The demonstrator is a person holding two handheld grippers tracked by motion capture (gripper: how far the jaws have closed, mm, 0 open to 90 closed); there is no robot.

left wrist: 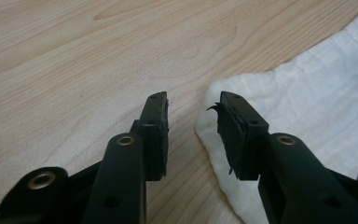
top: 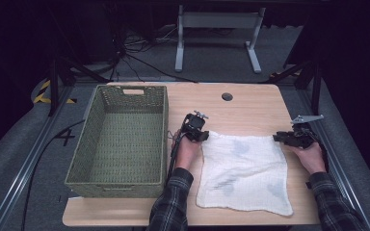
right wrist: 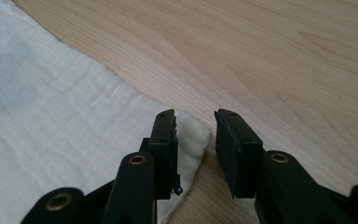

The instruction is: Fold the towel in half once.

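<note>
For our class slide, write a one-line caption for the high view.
Both open claws, left and right, at the white cloth's far corners, beside a wicker basket.

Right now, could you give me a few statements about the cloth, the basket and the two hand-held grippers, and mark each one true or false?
1. The white cloth lies spread flat on the table. True.
2. The woven basket holds a folded cloth. False: it holds nothing.
3. The left hand-held gripper is open at a cloth corner. True.
4. The right hand-held gripper is shut on the cloth. False: its jaws stand apart, with the cloth corner beside one of them.
5. The basket stands to the right of the cloth. False: it stands to the left in the high view.
</note>
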